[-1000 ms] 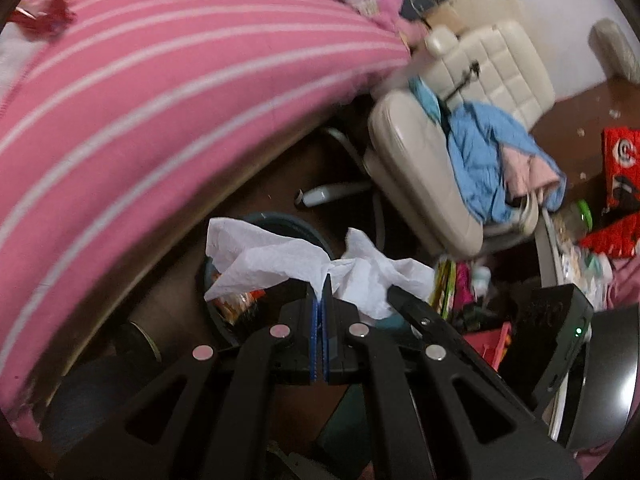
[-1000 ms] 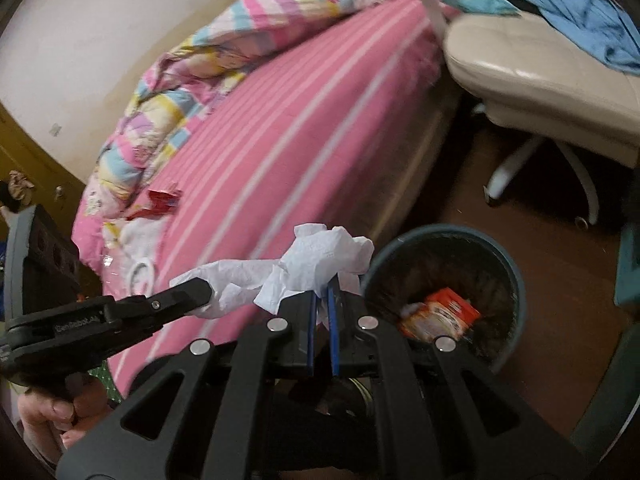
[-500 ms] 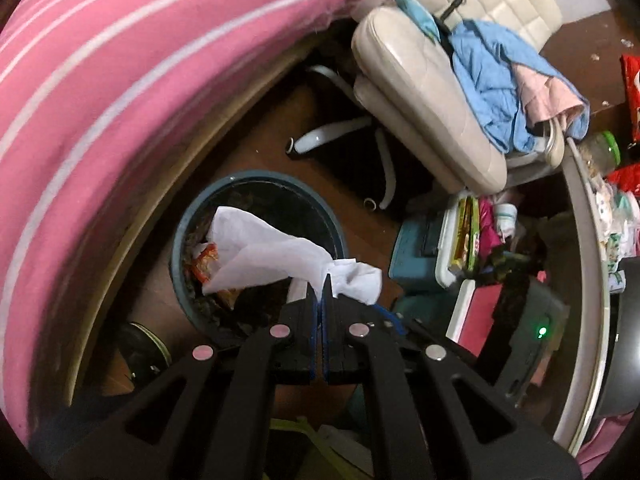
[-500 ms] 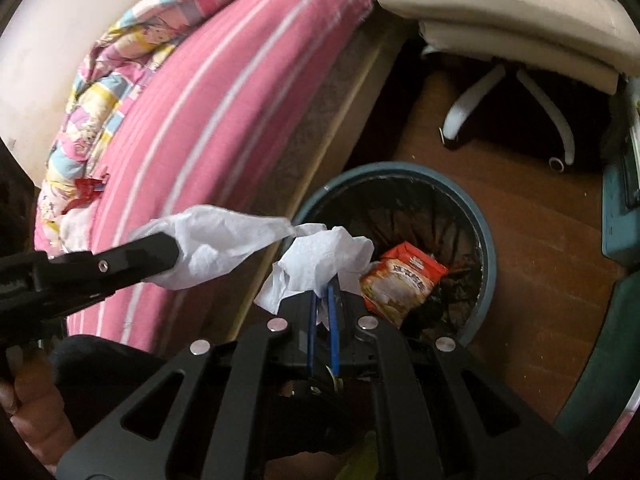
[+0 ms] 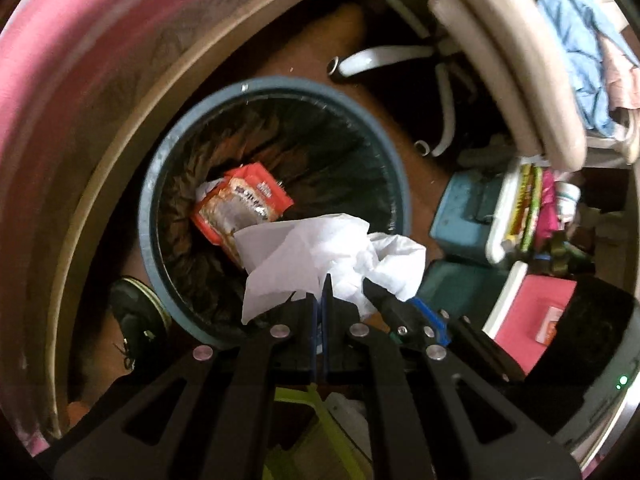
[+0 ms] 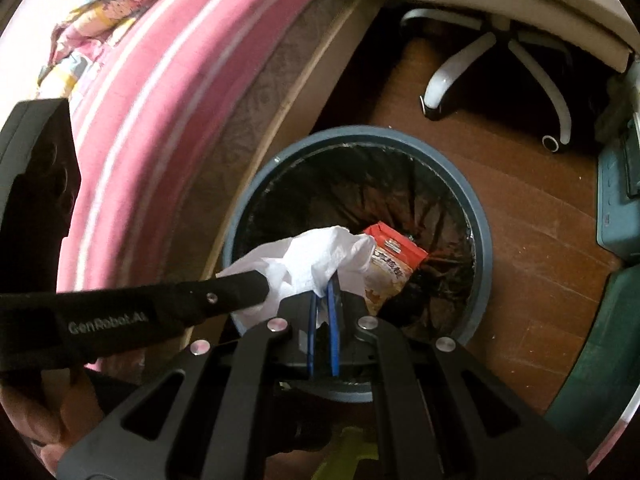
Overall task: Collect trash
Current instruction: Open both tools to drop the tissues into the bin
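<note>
Left fingers (image 5: 319, 300): closed on white tissue (image 5: 320, 252).
Right fingers (image 6: 324, 292): pinching the same tissue's other end.
Tissue: bunched at both fingertips, above the bin's near rim.
Bin (image 6: 478, 224): directly ahead of fingers, black-lined.
Snack wrapper (image 5: 240, 208): inside bin, beyond the tissue.

A brown wooden floor (image 6: 520, 216) with plank lines runs through the middle of the room, dim and shadowed toward the far side. On the left stands a bed (image 6: 160, 104) with a pink sheet striped in white; its pale wooden frame (image 5: 100, 184) curves down to the floor. A patterned quilt (image 6: 88, 12) lies at the far left of the bed. On the far right is a cream padded office chair (image 5: 516, 68) on white spoked legs (image 6: 496, 60), with blue and pink clothes (image 5: 584, 60) heaped on its seat. Teal storage boxes (image 5: 464, 208) crowd the right, near a pink box (image 5: 528, 316)
</note>
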A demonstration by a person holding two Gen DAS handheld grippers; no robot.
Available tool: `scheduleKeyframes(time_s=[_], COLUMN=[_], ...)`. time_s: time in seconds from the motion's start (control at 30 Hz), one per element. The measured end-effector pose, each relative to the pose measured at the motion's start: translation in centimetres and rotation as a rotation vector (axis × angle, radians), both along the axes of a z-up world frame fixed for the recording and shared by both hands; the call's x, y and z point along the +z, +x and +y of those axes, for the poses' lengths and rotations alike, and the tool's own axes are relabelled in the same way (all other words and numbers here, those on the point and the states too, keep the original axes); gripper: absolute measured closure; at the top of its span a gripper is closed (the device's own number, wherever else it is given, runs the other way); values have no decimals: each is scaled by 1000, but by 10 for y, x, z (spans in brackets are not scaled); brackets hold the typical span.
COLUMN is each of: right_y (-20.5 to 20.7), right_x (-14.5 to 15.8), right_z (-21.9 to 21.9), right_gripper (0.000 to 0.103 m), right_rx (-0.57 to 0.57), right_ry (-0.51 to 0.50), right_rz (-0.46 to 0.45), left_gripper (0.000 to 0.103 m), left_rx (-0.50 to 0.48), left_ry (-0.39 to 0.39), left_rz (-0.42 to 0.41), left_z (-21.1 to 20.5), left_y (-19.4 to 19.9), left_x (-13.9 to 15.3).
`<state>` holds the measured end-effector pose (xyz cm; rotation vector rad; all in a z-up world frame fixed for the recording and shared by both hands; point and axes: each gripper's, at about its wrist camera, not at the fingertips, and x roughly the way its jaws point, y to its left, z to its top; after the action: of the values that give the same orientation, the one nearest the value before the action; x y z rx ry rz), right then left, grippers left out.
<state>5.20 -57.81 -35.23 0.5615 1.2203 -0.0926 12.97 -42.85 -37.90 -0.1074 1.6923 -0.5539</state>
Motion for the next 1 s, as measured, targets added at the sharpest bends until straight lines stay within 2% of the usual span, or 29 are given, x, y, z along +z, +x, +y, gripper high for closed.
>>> scheduleKeyframes(time_s=[0.13,0.2,0.23,0.27,0.43,0.5,0.57,0.67,0.73,0.87,1.0], right_y=[2,0,0,-1,-7,-10,-13,-19,-22,-24,-22], right_x=[-17,-20,-21,-21,-20,-16,-11,0,9,37,72], right_z=[-1,-2,-3,-4,-9,-10,-10,-9,-6,3,12], right_gripper=[95,95,88,75,50,49,42,28,24,20,18], right_rx=[-4,-6,-6,-9,-28,-28,-32,-51,-50,-34,-26], right_ry=[-8,-14,-18,-23,-37,-45,-54,-62,-64,-74,-92], right_rz=[40,49,53,59,58,54,47,20,-3,-68,-137], left_gripper=[97,89,75,64,50,48,40,32,25,21,20], left_rx=[7,21,27,36,76,92,114,161,181,196,217], left_ry=[40,48,53,54,29,15,-4,-55,-83,-138,-194], left_rz=[18,25,23,15,-1,-6,-11,-28,-48,-119,-233], left_z=[-2,0,0,1,8,12,16,25,29,35,48], left_y=[3,5,6,7,10,10,11,11,11,7,3], left_x=[-15,-18,-18,-17,-8,-4,1,16,28,60,99])
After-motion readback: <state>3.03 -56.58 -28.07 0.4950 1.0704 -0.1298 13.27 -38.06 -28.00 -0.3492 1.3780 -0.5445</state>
